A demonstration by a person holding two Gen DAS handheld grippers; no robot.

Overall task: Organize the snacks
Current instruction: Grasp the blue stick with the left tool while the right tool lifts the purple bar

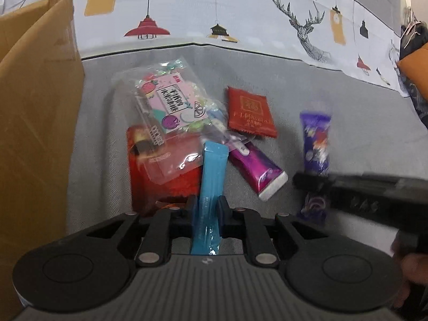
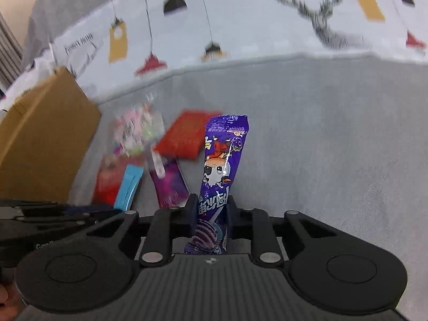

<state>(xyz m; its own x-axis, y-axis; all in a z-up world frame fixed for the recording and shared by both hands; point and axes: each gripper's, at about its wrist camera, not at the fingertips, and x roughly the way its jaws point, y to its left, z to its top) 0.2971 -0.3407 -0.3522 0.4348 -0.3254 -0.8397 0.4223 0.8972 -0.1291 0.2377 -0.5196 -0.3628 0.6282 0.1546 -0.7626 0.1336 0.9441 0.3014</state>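
Observation:
My left gripper [image 1: 208,208] is shut on a light blue stick packet [image 1: 212,176] that stands up between its fingers. My right gripper [image 2: 210,210] is shut on a purple cartoon lollipop packet [image 2: 222,163], held upright; that packet also shows in the left wrist view [image 1: 315,144], with the right gripper [image 1: 302,180] across it. On the grey sofa seat [image 1: 321,112] lie a clear bag of candy [image 1: 171,101], a red packet under it [image 1: 160,182], a dark red sachet [image 1: 250,112] and a magenta tube-like packet [image 1: 256,168].
A brown cardboard box [image 1: 34,123] stands at the left edge of the seat, also in the right wrist view [image 2: 45,139]. A white backrest cover with lamp and deer prints [image 1: 240,13] runs behind. An orange cushion [image 1: 414,72] sits far right.

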